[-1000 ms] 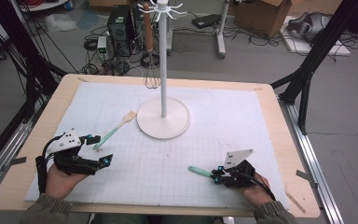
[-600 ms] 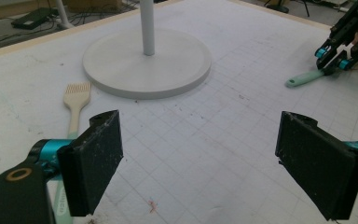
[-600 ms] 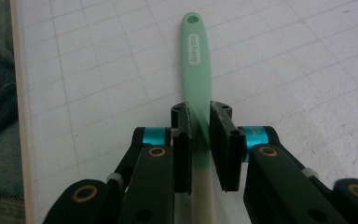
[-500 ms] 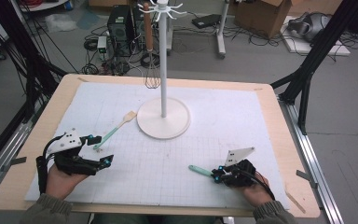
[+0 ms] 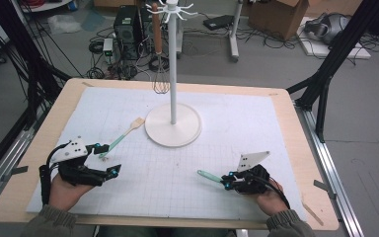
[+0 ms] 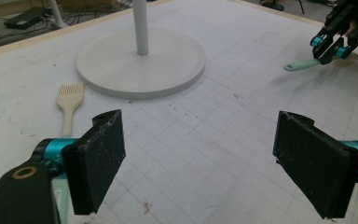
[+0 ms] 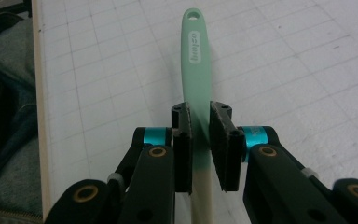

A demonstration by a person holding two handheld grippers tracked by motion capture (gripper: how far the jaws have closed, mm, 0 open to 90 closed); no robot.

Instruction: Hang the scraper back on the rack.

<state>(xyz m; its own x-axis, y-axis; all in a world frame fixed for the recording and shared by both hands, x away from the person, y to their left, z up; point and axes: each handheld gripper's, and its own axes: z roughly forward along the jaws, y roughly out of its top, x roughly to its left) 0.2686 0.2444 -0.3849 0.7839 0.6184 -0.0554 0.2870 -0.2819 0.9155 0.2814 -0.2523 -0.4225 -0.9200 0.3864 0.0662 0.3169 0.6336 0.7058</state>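
My right gripper [image 7: 200,114] is shut on a mint-green utensil handle [image 7: 196,56], which lies low over the white gridded mat and points away from me. In the high view that right gripper [image 5: 224,180] sits at the front right, with the green handle [image 5: 208,175] sticking out to its left. At the front left my left gripper [image 5: 109,159] is open wide, with only bare mat between its pads [image 6: 100,158]. A pastry brush [image 5: 123,135] with a green handle lies flat beside its far jaw. In the left gripper view the brush [image 6: 70,100] runs behind the left pad.
A white hook stand rises from a round base [image 5: 172,131] at the mat's middle back, and a whisk [image 5: 161,81] hangs from it. The left gripper view shows the base [image 6: 140,70] ahead and the right gripper [image 6: 328,51] far right. Wooden table edge [image 5: 306,148] frames the mat.
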